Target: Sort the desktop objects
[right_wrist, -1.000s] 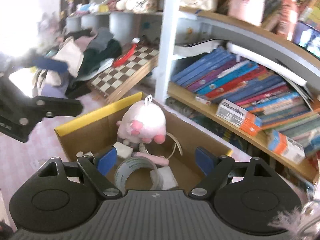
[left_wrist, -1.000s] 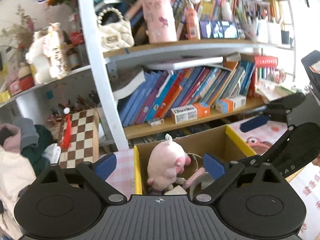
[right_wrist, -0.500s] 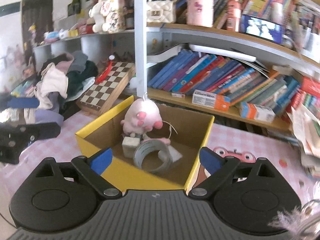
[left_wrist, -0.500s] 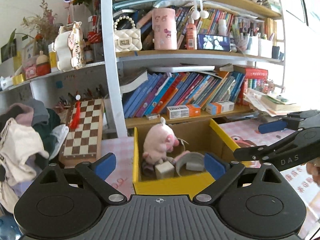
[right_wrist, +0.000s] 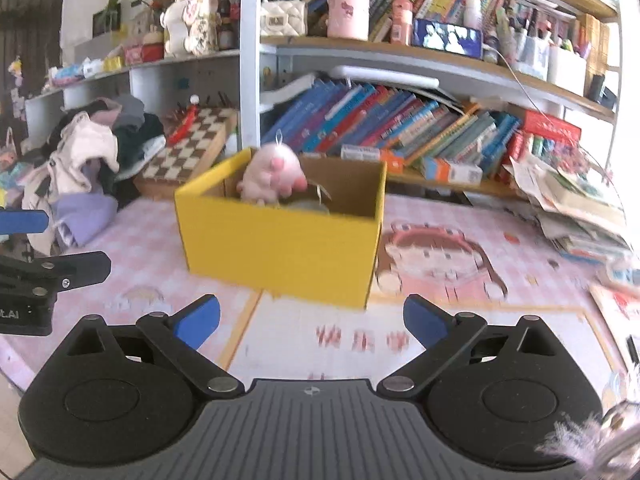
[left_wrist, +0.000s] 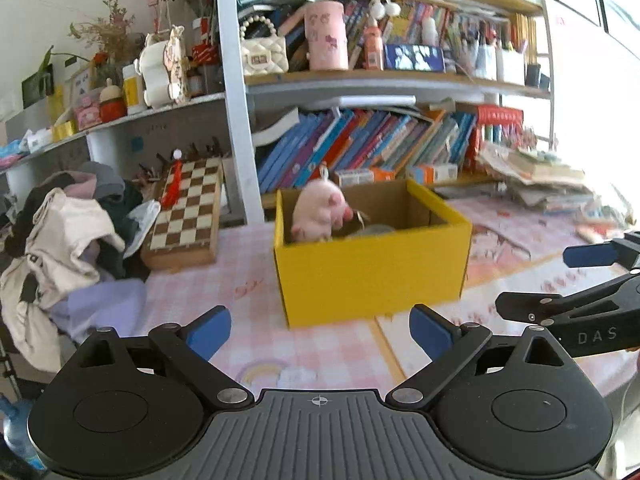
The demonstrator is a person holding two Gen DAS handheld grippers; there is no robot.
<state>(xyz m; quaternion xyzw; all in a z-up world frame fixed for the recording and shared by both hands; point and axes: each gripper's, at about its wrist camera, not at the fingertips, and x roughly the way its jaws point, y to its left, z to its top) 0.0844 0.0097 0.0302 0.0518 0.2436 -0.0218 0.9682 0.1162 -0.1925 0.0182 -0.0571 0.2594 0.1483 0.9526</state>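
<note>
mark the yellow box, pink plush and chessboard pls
yellow box (left_wrist: 372, 276): left wrist view, front wall.
pink plush (left_wrist: 318, 214): left wrist view, body, above box rim.
chessboard (right_wrist: 188, 146): right wrist view, checkered top.

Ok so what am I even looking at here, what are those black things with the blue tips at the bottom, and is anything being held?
Those are two hand-held grippers; a person carries one in each hand, and each has a wide-angle camera looking forward along its two blue-tipped fingers. One picture comes from the left gripper, the other from the right gripper. Both stand open and hold nothing. Ahead, on a pink patterned table mat, sits a yellow cardboard box with a pink plush toy inside. A chessboard and a pile of clothes lie to the left, with bookshelves behind.
</note>
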